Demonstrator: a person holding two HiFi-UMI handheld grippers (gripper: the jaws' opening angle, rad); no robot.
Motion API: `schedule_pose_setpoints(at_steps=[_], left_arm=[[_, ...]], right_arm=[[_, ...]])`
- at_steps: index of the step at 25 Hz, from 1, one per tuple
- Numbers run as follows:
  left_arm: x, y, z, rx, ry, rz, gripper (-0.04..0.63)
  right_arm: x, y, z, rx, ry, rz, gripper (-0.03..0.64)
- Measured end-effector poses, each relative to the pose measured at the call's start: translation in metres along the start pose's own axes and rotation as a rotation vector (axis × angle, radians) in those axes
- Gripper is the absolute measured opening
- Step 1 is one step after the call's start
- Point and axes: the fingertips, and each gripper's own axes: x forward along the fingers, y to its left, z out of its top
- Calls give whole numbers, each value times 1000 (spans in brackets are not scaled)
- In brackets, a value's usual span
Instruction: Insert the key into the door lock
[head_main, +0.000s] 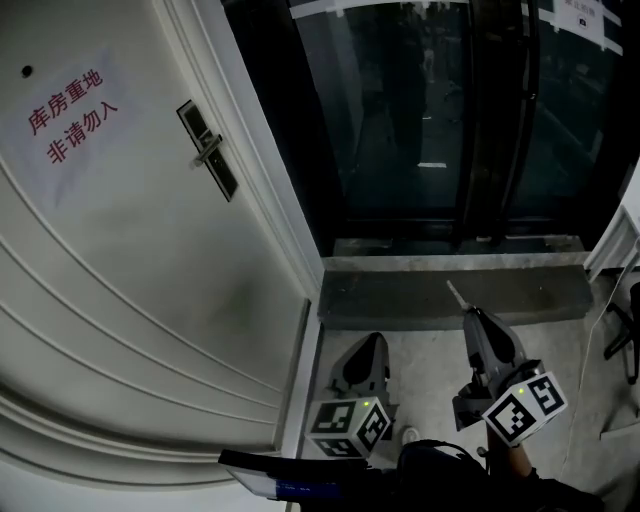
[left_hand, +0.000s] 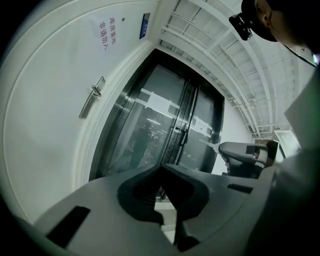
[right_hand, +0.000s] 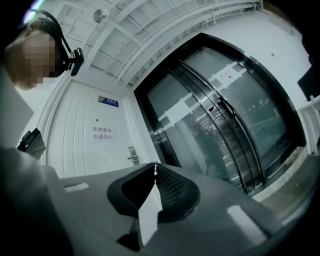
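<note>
We see a pale, speckled floor (head_main: 435, 365) underfoot. Along its far edge lies 1 dark grey strip (head_main: 400, 300), running across in front of the glass doors (head_main: 420, 120), with a lighter sill (head_main: 450, 247) just behind it. On the left the floor meets the frame (head_main: 300, 330) of the white door (head_main: 120, 300). At the right edge 1 thin white cable (head_main: 600, 322) trails down to it, beside a black object (head_main: 622, 338) cut off by the picture's border. A white shoe tip (head_main: 408, 436) rests on it nearest us.
</note>
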Motion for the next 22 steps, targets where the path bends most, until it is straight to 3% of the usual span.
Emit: schedule_pose_setpoints(at_steps=[5, 15, 22], left_arm=[[51, -2, 4, -5, -7, -3, 0], [127, -16, 2, -2, 46, -81, 0], [197, 11, 14, 14, 53, -141, 0]], right_arm=[[26, -39, 12, -6, -1, -9, 12], [54, -99, 24, 1, -17, -94, 12], [113, -130, 25, -9, -55, -136, 12]])
